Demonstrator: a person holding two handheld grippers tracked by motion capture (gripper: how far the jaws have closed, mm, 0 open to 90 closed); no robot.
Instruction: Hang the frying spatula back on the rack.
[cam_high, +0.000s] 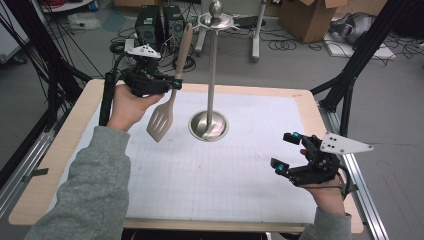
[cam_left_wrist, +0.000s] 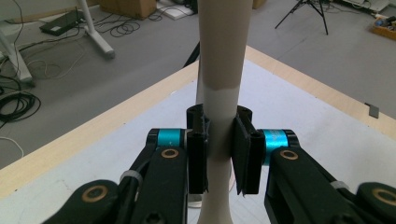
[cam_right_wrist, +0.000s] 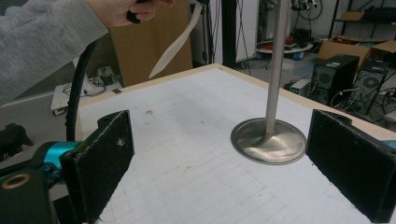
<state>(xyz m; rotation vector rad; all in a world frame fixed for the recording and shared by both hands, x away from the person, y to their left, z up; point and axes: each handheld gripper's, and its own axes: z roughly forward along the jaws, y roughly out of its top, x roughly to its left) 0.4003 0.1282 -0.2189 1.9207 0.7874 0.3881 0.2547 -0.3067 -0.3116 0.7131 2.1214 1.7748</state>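
Beige spatula (cam_high: 167, 102), one, clenched in left tongs (cam_high: 176, 84) left of the one steel stand (cam_high: 212, 70); right tongs (cam_high: 286, 154) released, right of stand.

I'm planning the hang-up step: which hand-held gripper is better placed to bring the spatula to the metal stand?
Left. The left hand-held gripper is shut on the spatula, raised right beside the metal stand. The right hand-held gripper sits open, holding nothing, near the table's front right.

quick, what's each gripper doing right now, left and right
Left gripper: closed on the handle of the slotted spatula, held in the air beside the metal stand.
Right gripper: fingers open, holding nothing, above the table.
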